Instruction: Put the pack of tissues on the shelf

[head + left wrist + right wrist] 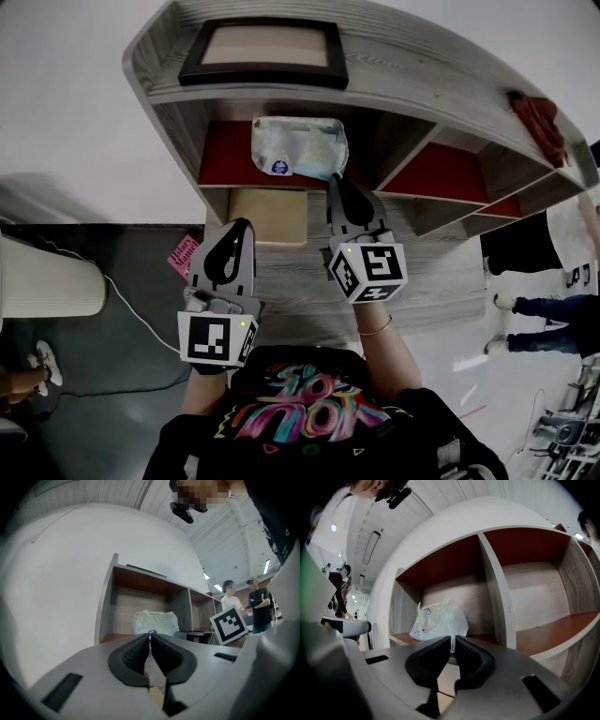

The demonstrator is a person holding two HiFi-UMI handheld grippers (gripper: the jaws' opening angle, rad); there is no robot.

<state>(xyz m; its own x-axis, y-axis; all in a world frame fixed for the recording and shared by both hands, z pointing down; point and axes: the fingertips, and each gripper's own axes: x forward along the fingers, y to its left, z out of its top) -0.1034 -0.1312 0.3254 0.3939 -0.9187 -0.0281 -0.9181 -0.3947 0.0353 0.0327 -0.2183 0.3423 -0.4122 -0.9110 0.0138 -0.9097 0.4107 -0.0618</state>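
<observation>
Task looks all but done: the pack of tissues (298, 145) sits inside the far-left compartment of the shelf (422, 80), resting on its red-brown board, upright-ish and slumped a little.

The right gripper (342, 180) is level w/ its tips just at the pack's lower right corner. In the right gripper view its jaws stand only a narrow slit apart, w/ the pack's pale wrapper showing thru the gap. Judging by that, the pack rests on its own and what's left is to draw the right gripper back.

The left gripper (242, 225) hangs lower, in front of the shelf, jaws together at the tips and nothing in them.

Hard to tell: whether a fold of wrapper is caught betw. the right tips or just lies behind them (the slit is too thin to settle it). The print on the pack's round blue label is too small to read, and the shelf's right end is cut off in the head view.
</observation>
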